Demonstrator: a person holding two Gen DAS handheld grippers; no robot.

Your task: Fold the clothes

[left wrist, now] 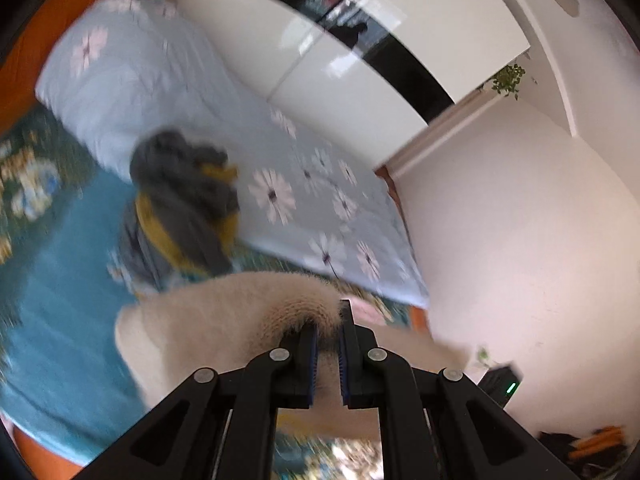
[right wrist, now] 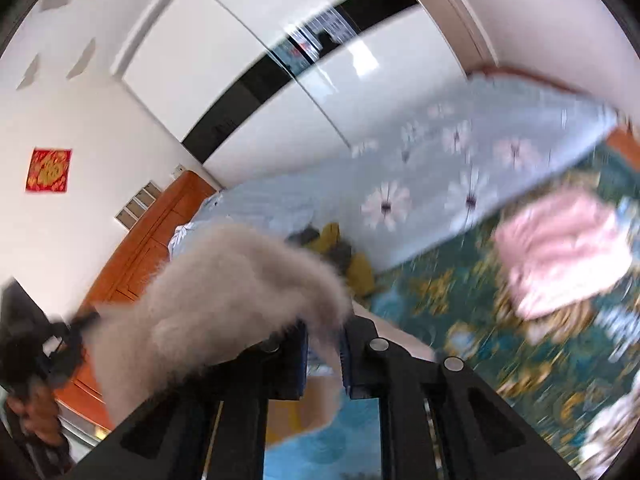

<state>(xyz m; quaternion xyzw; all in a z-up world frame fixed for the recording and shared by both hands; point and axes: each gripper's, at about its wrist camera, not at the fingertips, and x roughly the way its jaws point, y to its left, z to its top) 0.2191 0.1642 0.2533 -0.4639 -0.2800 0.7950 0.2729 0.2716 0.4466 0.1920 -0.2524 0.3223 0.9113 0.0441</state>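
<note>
Bed: a mattress under a teal patterned spread (left wrist: 48, 320), with a pale blue daisy-print quilt (left wrist: 288, 184) lying along the far side against the white wardrobe (left wrist: 360, 80). Both views are motion-blurred.
Cream fluffy garment: it hangs lifted off the spread (left wrist: 208, 320), gripped by both tools at once. Its long axis appears to run from one gripper to the other, so the cloth spans the gap between them and sags below.
Other clothes: a grey and mustard heap (left wrist: 184, 200) sits on the bed beyond the held piece, at the quilt's edge; a folded pink item (right wrist: 560, 248) lies on the spread well apart to the right.
Left gripper: the jaws stand narrow (left wrist: 329, 340), pinching a fuzzy edge of the garment, which spreads forward and to the left of the tips.
Right gripper: also narrow (right wrist: 324, 344), clamped on another edge; the cloth bulks up and to the left, towards the other tool.
Key relation: neither hand is nearer, since each holds one end. I judge that the coming move depends on keeping the span taut and level before laying it flat.
</note>
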